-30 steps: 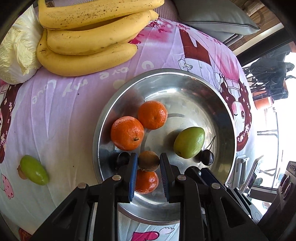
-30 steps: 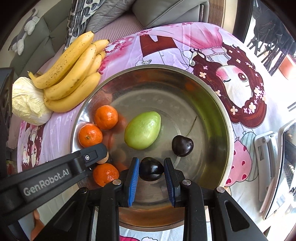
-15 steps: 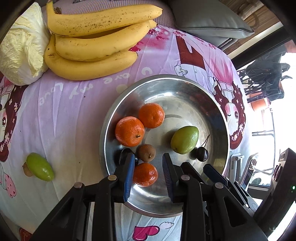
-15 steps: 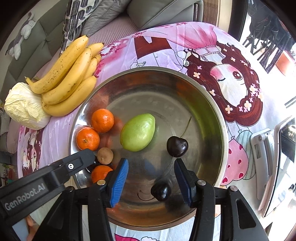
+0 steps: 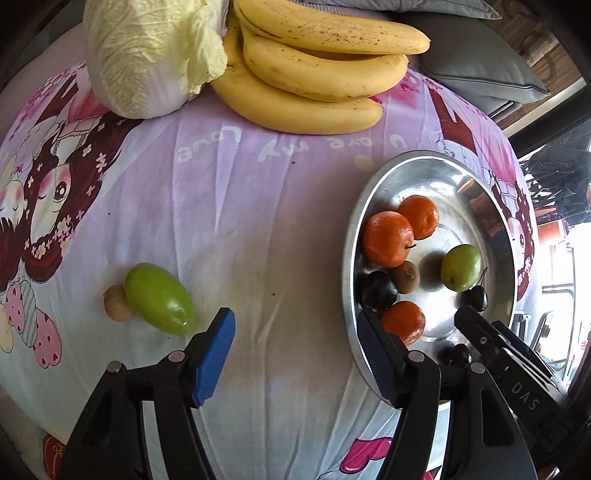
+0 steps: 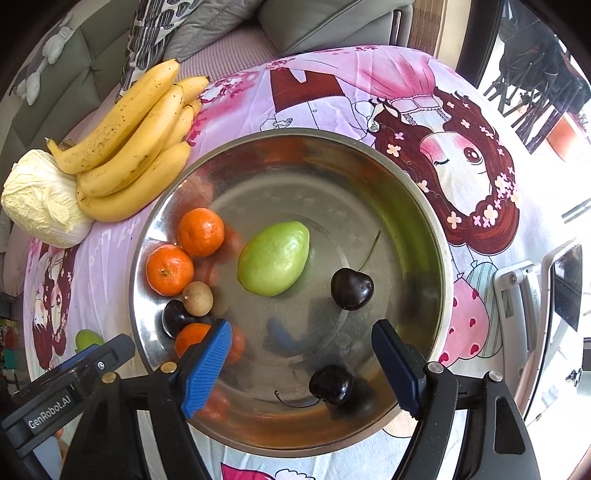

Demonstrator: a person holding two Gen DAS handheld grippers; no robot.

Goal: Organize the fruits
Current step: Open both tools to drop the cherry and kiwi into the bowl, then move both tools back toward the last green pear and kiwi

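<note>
Steel made up the wide bowl [image 6: 439,258] that filled the middle of the right wrist view, and most of the fruit already lay inside it: three mandarins [image 6: 201,232] along its left wall, a small brown longan [image 6: 198,298], a dark plum [image 6: 176,317] beside it, a pale green mango [image 6: 274,257] near the centre, and two cherries. One cherry [image 6: 351,288] sat right of centre; the other cherry [image 6: 330,384] lay low in the frame between the jaws of the right gripper [image 6: 301,363], which had just been opening and stood wide, its pads clear of the fruit.

The left gripper [image 5: 295,354] had also just been opening; its jaws stood apart over bare cloth with nothing between them. At the lower left of its view a second green mango [image 5: 159,299] and a second longan [image 5: 117,303], touching each other, were not yet in the bowl. Judging by this, the sorting was well along, with those two pieces left, and perhaps the bananas [image 5: 314,85] at the top of the frame.

Beside the bananas rested a pale cabbage [image 5: 147,55]. The bench wore a pink and lilac cartoon-print cloth [image 5: 240,192]. Grey sofa cushions [image 6: 325,22] lay behind, and bright daylight came in at the right.
</note>
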